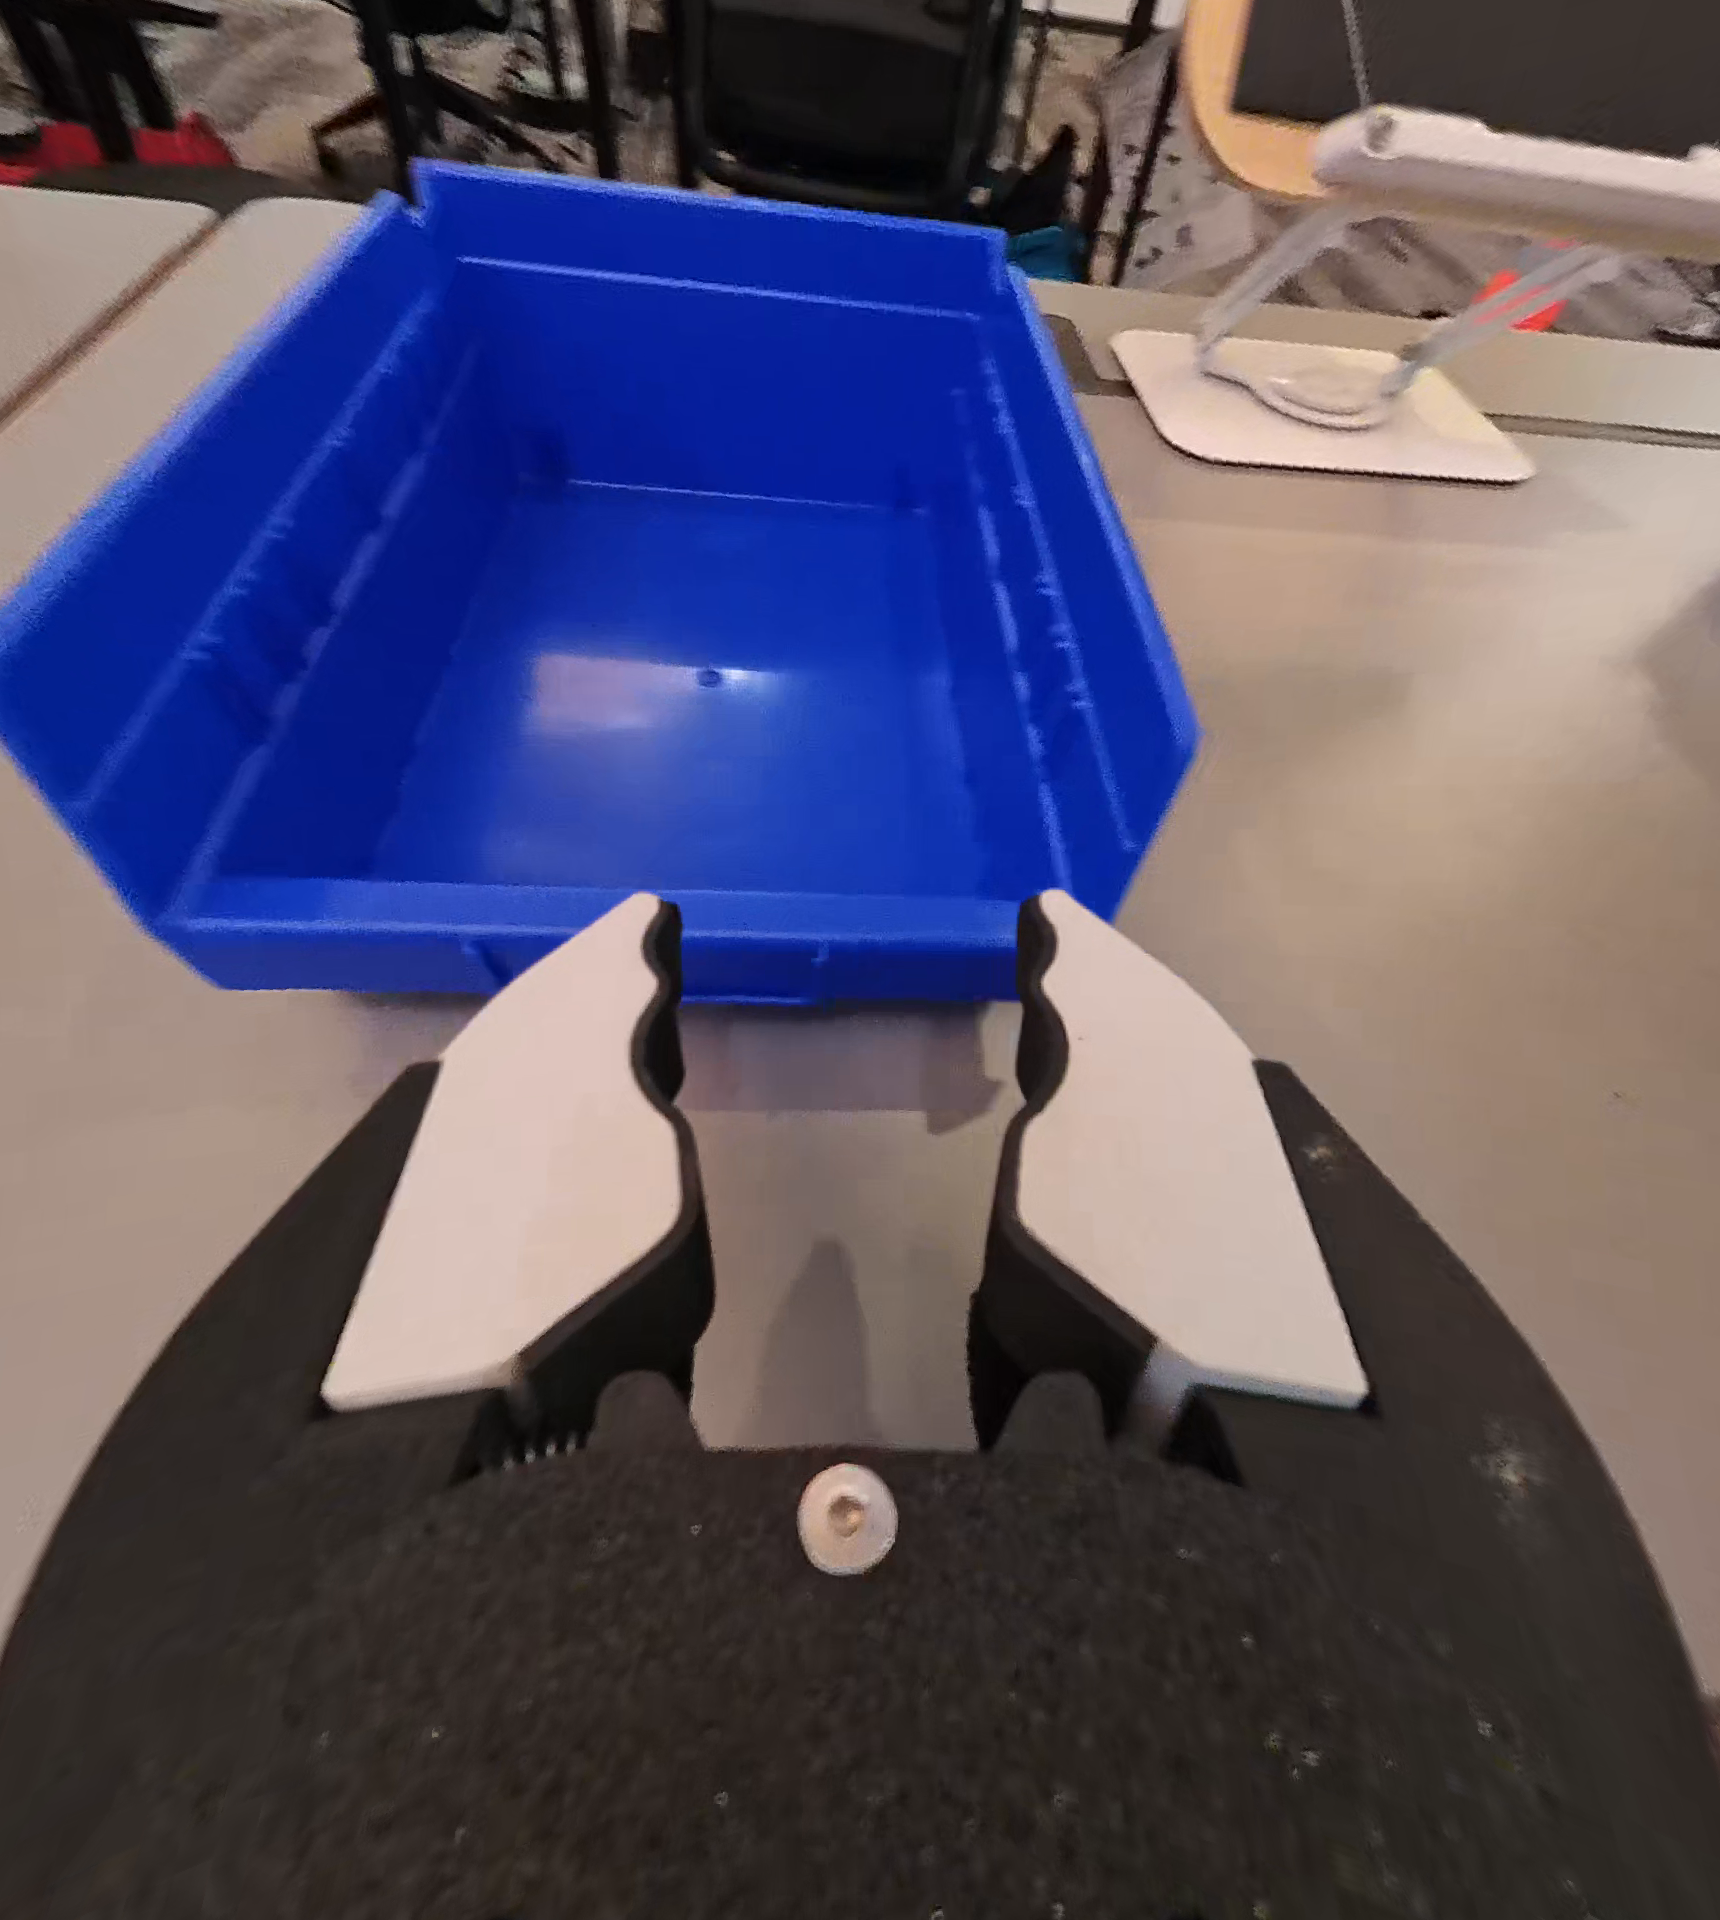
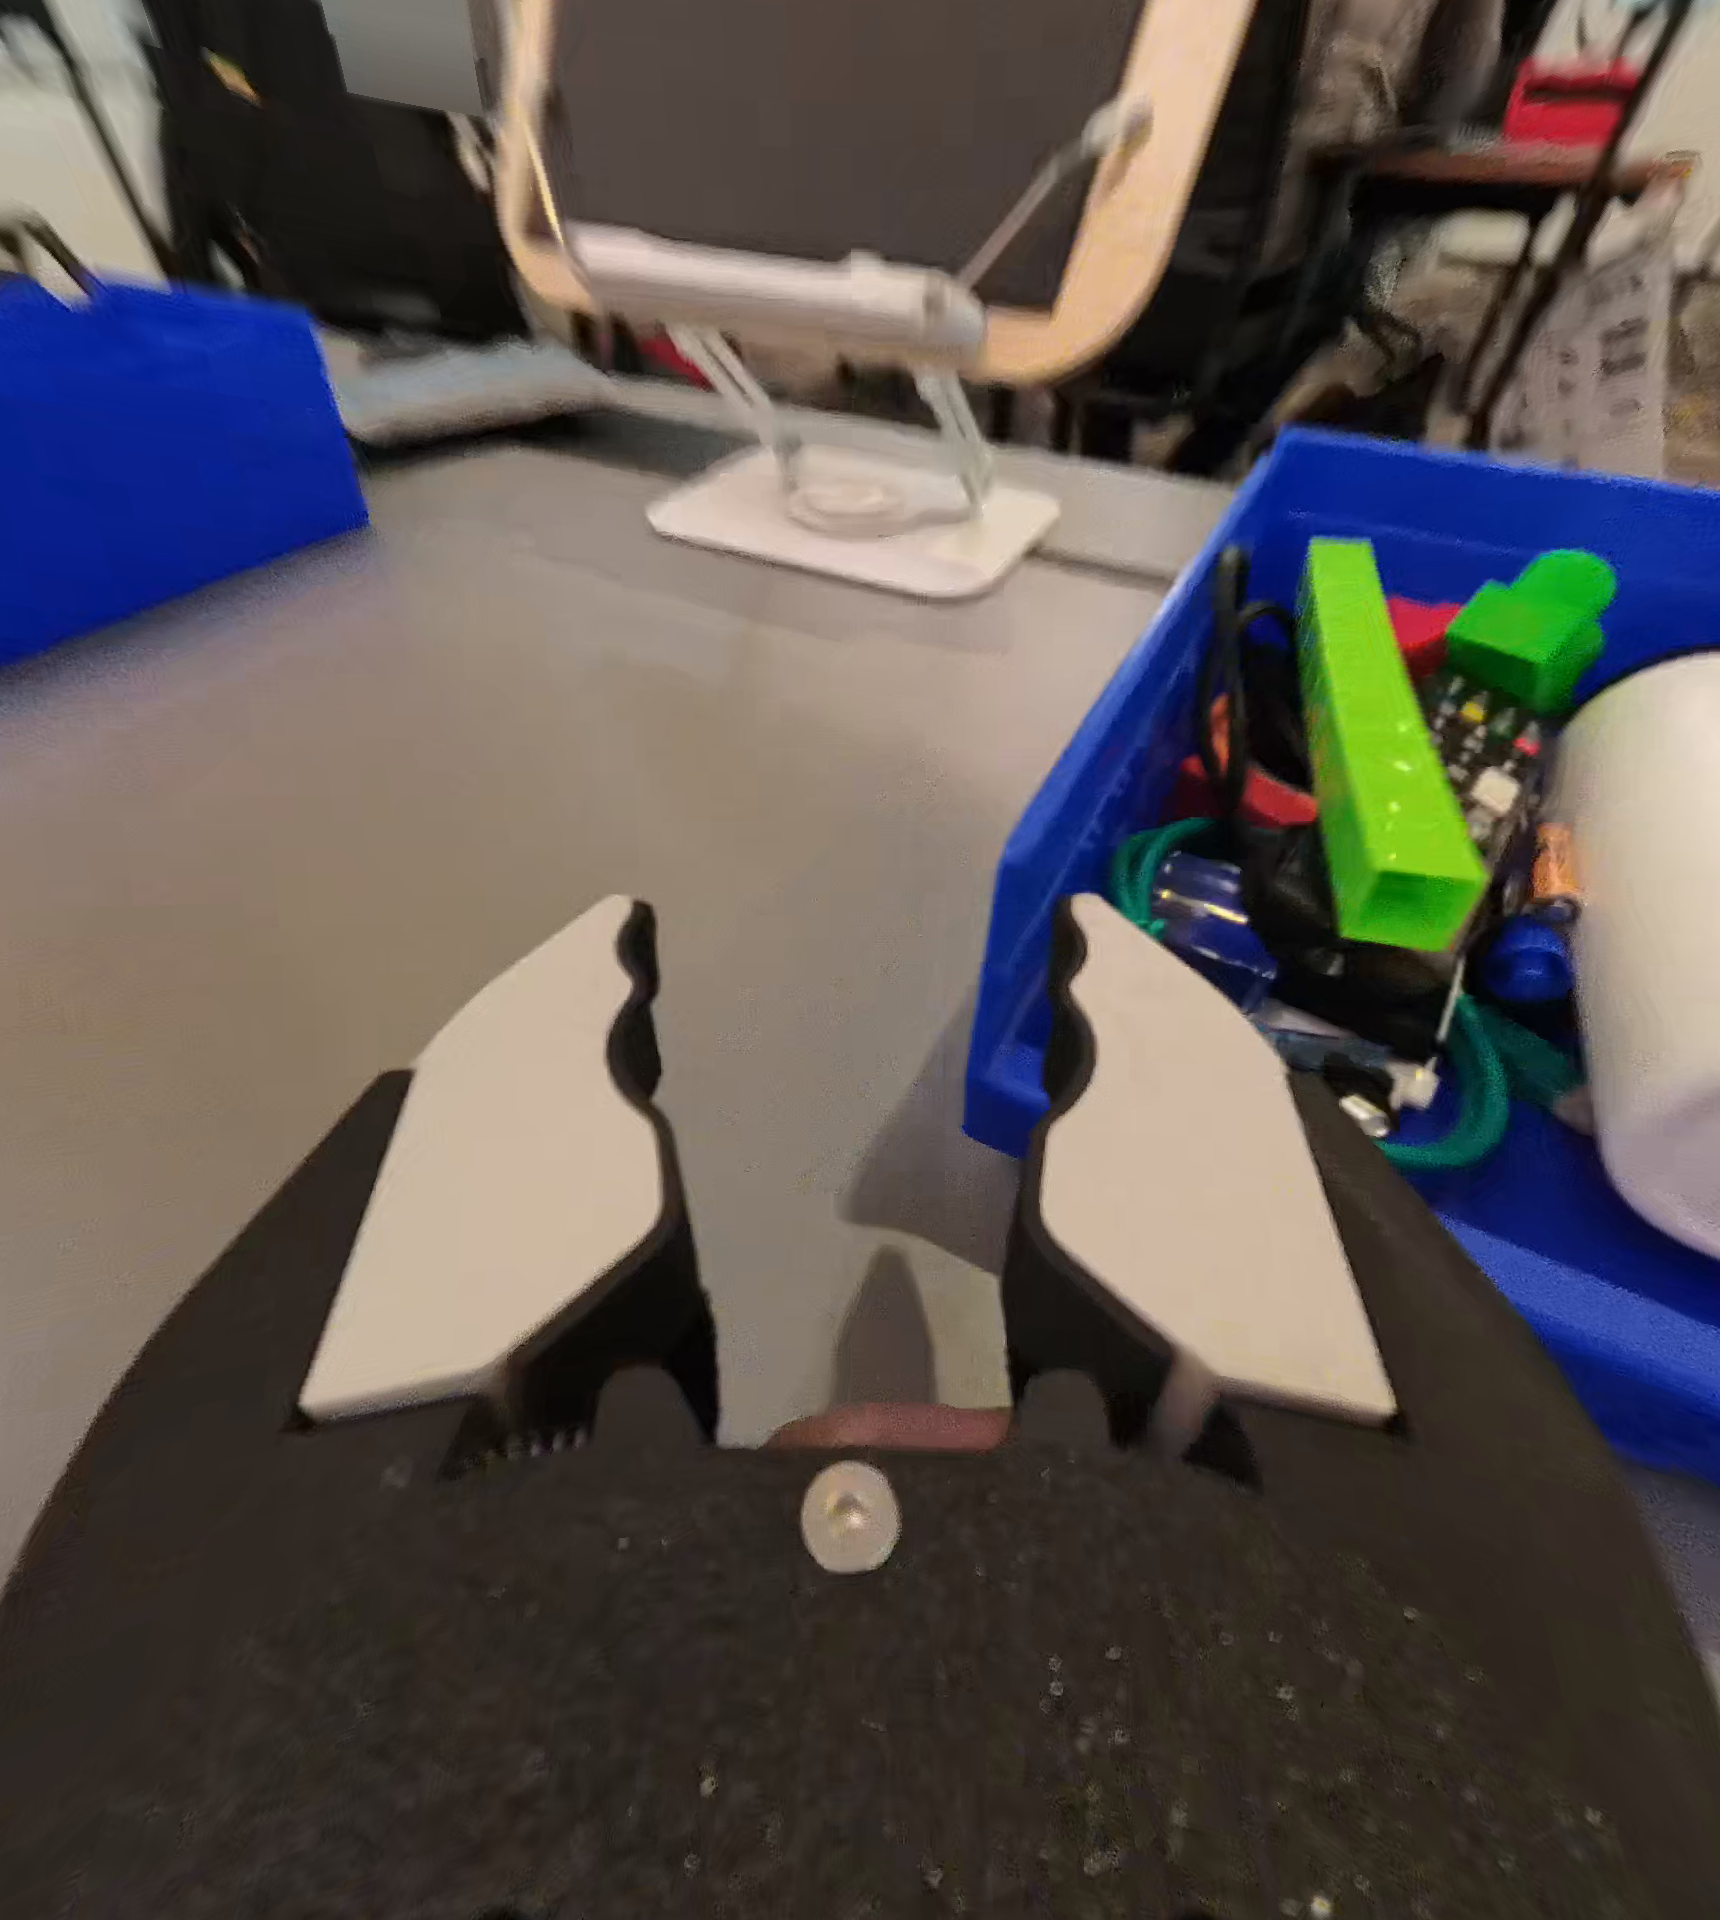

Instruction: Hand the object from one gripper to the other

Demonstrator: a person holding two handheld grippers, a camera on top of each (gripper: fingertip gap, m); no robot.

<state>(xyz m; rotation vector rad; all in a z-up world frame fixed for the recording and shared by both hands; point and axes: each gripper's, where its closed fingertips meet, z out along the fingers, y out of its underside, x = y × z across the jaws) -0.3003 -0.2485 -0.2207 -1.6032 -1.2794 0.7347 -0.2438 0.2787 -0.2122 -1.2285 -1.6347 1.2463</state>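
The object to be handed over is not yet picked: neither gripper has anything, and the candidates lie in the full blue bin (image 2: 1095, 790), among them a long green block (image 2: 1381, 748), a white mug (image 2: 1708, 935) and green cord (image 2: 1458, 1101). The right gripper (image 2: 851, 935) hangs low over the grey tabletop (image 2: 523, 831), just left of that bin, jaws spread wide and empty. A good first move, I judge, is to swing right and close across the green block's narrow width, leaving one end free for the other gripper. The left gripper (image 1: 848, 914), jaws likewise wide and empty, points level at the empty blue bin (image 1: 243, 623).
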